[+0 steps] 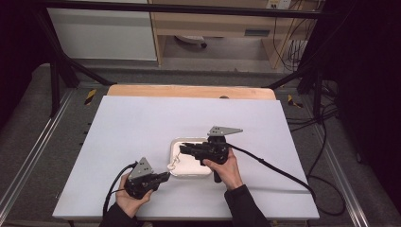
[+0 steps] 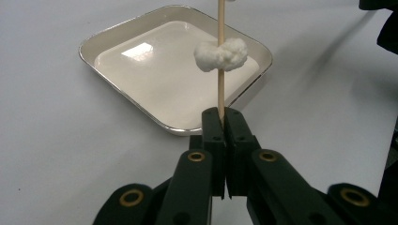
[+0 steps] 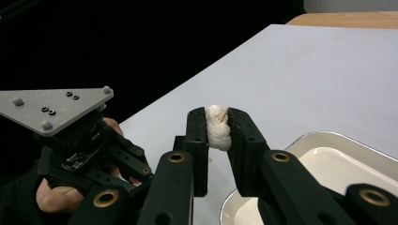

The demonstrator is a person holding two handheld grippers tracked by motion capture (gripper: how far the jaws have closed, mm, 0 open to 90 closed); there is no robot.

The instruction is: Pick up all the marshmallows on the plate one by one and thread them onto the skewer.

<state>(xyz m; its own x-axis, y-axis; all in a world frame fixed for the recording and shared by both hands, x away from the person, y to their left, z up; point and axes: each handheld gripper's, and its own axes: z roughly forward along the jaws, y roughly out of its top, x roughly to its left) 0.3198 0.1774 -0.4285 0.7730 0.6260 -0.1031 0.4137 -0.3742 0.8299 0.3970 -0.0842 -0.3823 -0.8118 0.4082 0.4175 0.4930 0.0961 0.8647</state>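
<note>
The left gripper (image 2: 220,117) is clamped on the lower end of a wooden skewer (image 2: 220,51), which rises upright from the jaws; one white lump, marshmallow-like (image 2: 221,54), is already threaded partway up the stick, above the near edge of the white tray (image 2: 117,37); the right gripper (image 3: 217,126) pinches a second white lump (image 3: 218,126) between its jaws, over the tray's left rim; in the high view the skewer (image 1: 174,163) lies just left of and nearer than the right gripper (image 1: 185,149), the left hand (image 1: 135,196) behind it; my guess is that the held lump must travel onto the skewer's free tip, along its long axis.
</note>
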